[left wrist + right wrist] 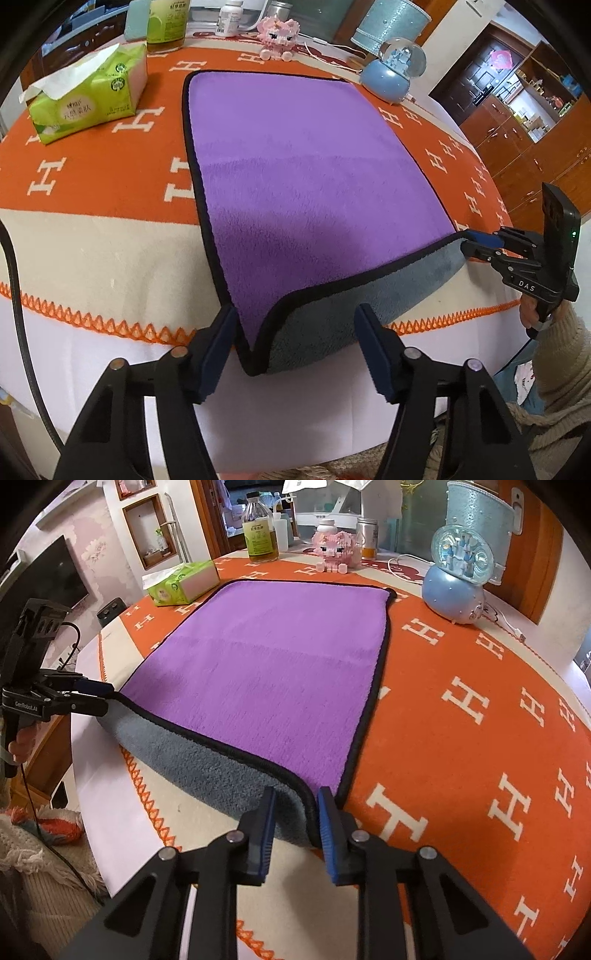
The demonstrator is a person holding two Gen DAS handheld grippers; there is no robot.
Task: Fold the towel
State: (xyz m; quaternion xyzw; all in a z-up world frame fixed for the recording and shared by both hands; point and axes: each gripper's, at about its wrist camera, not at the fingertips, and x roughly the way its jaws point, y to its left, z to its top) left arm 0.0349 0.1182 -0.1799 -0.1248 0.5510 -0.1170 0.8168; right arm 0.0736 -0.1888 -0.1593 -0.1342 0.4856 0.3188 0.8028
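nearest the lens, the left hand-held gripper (295,347) has its blue-padded fingers spread wide around the near left corner of the purple plush towel with black piping and a grey underside (306,173), not yet closed on it. that towel lies flat on the bench (92,236), which wears an orange and cream woven cloth, and only its near edge is raised, showing the grey side. it looks soft, light and floppy, likely to sag between two holds, so the piped corners are the sensible places to pinch. further right, the right hand-held gripper (295,816) is pinched on the other near corner. readable writing: "100%" on the green tissue pack (88,92), repeated "h" letters on the cloth, "das" and "genrobot.ai" on the gripper bodies.
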